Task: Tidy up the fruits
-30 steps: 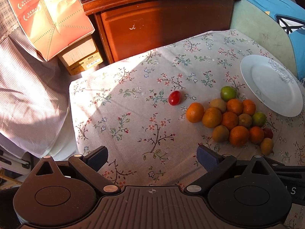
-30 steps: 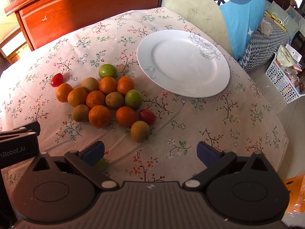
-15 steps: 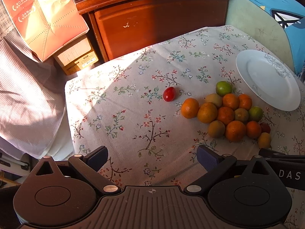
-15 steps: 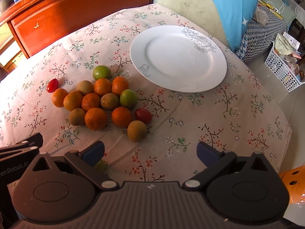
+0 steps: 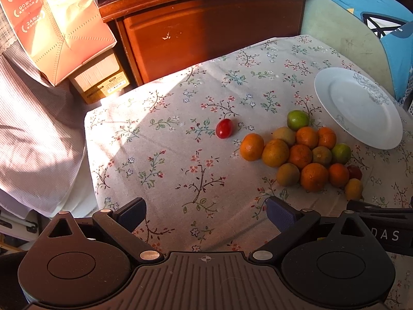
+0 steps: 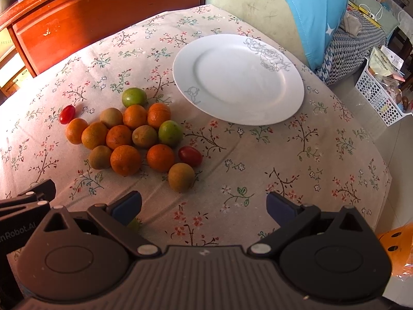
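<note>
Both claws hover above the near edge of the tabletop (image 6: 284,155), which is covered in a floral cloth. Left claw (image 5: 205,211): jaws spread wide, nothing between them. Right claw (image 6: 204,206): the same, wide apart and holding nothing.

Fruit pile (image 6: 129,134), right wrist view: ahead of the right claw and off to its left, well beyond the fingertips. Oranges, brownish-yellow fruits and two green ones, packed and touching. A yellow-brown fruit (image 6: 181,177) lies nearest the claw, just ahead of its left finger. A red tomato (image 6: 190,156) sits just behind it, at the pile's right edge.

From the left claw the pile lies ahead and to the right. A lone red tomato (image 5: 224,128) sits almost straight ahead, apart from the pile, on its left.

White plate (image 6: 238,78): ahead of the right claw, beyond the pile and to its right, near but not touching. It is bare.

Something small and green shows under the right claw's left finger; it may be another fruit, too hidden to say.

Progress, as judged: nothing done. No fruit is on the plate and none is gripped. If the plate is the target, every fruit remains to be moved.
</note>
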Motion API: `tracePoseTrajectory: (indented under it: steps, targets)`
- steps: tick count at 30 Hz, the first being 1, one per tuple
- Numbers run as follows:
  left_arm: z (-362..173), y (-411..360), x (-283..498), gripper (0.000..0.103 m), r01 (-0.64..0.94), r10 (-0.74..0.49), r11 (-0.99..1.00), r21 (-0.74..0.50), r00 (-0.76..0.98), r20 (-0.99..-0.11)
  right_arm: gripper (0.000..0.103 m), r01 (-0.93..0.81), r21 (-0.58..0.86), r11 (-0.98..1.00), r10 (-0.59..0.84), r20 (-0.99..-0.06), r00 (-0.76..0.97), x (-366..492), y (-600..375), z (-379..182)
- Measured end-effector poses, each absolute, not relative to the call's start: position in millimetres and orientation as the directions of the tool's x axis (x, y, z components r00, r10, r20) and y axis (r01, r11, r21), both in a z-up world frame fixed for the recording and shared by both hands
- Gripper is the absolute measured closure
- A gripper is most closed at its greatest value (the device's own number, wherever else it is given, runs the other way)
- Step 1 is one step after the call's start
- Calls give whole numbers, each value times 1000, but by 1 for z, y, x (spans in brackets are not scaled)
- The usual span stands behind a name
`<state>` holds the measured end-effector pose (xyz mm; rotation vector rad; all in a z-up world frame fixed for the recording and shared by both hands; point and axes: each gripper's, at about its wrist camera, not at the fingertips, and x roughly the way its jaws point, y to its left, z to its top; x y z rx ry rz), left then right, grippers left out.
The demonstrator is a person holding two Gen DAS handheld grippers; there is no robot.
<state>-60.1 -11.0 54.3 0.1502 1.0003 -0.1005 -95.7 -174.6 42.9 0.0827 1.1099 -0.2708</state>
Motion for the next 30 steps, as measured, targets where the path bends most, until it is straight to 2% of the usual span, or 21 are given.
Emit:
tracePoseTrajectory:
  steps: [16,24,30]
  targets:
    - [55,-10,-61,3,162,-41,985,56,538,-842,5,246,-43,968,-149,-891,429,-98,-177,44]
    - [52,2,-58,3,149,-87,989,-10,522,-849,5,221,63,973,-54,-874,483,-110,-194,50]
    - [51,11,-58,3,142,-127,988,-62,517,-846,6,227,99,969,-35,-852,523,-123,-215,52]
